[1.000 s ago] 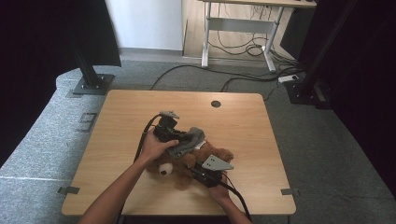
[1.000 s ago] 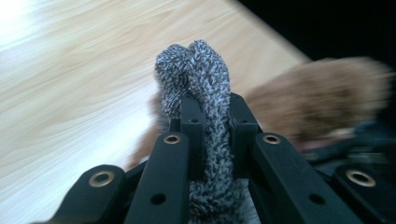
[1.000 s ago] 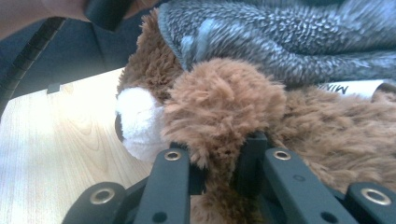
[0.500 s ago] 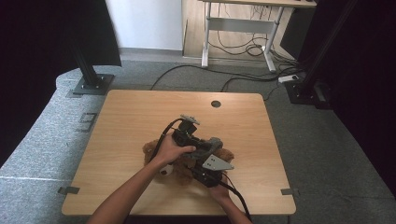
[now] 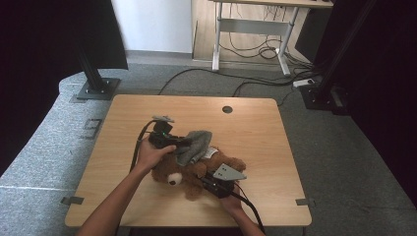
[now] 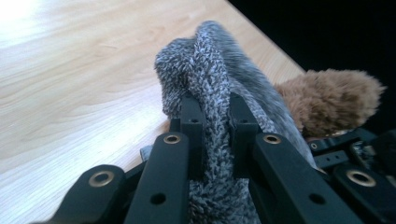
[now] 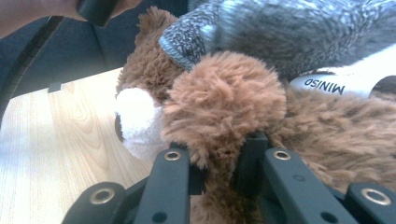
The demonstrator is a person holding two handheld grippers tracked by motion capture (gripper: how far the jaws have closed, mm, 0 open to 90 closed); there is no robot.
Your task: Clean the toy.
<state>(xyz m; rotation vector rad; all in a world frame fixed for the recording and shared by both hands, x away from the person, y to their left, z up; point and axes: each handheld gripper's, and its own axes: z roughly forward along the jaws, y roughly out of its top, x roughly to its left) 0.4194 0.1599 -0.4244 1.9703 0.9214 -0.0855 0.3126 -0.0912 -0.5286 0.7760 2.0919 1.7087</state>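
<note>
A brown teddy bear (image 5: 169, 173) lies on its back on the wooden table (image 5: 255, 128), its white muzzle (image 7: 135, 114) toward the front left. A grey knit cloth (image 5: 194, 146) drapes over its upper body. My left gripper (image 5: 183, 145) comes in from the left and is shut on a fold of that cloth (image 6: 215, 88), with the gripper's jaws (image 6: 215, 114) pinching it. My right gripper (image 5: 202, 180) sits at the bear's front right side. It is shut on a fluffy bear paw (image 7: 224, 105), the grip showing at the right gripper (image 7: 219, 161).
A white MINISO label (image 7: 336, 84) sticks out from under the cloth. The table has a round cable hole (image 5: 227, 109) near its far edge. Black stand bases (image 5: 96, 88) and cables (image 5: 255, 81) lie on the grey floor behind.
The left gripper carried the grey cloth rightward over the bear, then came back left with it. The right gripper kept still on the paw.
</note>
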